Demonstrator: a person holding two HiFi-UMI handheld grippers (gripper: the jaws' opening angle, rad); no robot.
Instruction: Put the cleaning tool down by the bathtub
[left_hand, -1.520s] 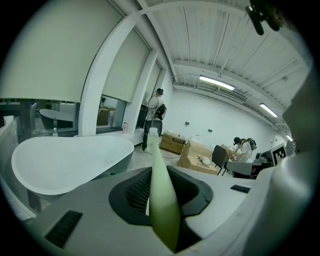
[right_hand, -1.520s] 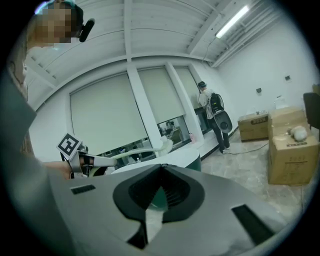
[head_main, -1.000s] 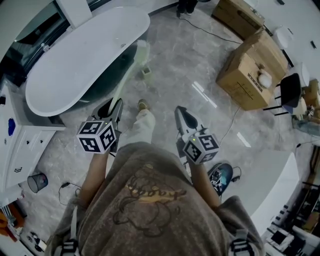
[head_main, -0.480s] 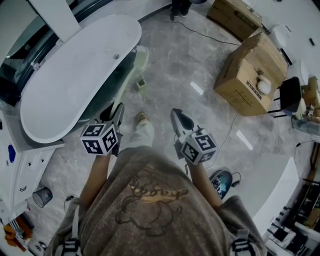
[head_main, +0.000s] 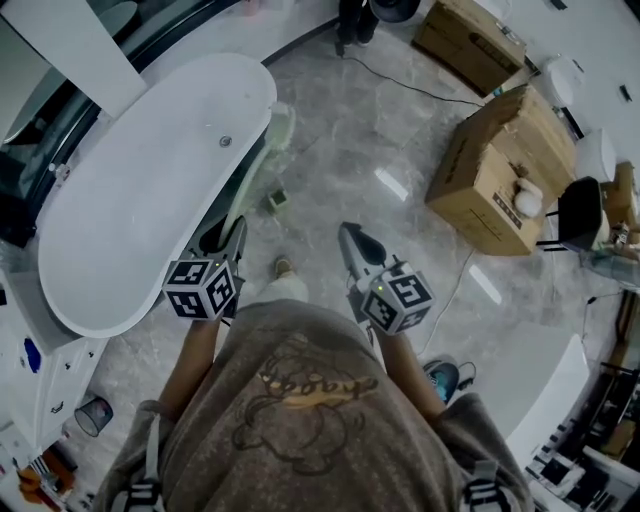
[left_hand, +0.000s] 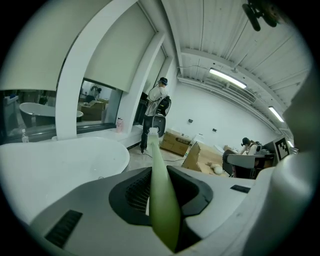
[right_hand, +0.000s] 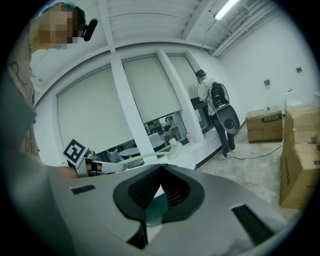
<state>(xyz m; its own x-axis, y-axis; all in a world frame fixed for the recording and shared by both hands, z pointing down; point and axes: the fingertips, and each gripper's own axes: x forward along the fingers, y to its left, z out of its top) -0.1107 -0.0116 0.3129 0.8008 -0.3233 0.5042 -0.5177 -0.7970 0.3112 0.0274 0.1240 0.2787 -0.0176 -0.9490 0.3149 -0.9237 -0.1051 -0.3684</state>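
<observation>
**A:** Where's the cleaning tool?

**B:** Pinched between the left gripper's fingers. Its pale green handle runs out along the bathtub, and the head is over the floor just beside the tub's end.

**A:** Is it touching the tub?

**B:** Can't tell from above, because the handle fades against the tub's dark side. Its near end is buried between the fingers.

**A:** And the right gripper?

**B:** Its fingers are pressed together at the tips and hold nothing.
</observation>
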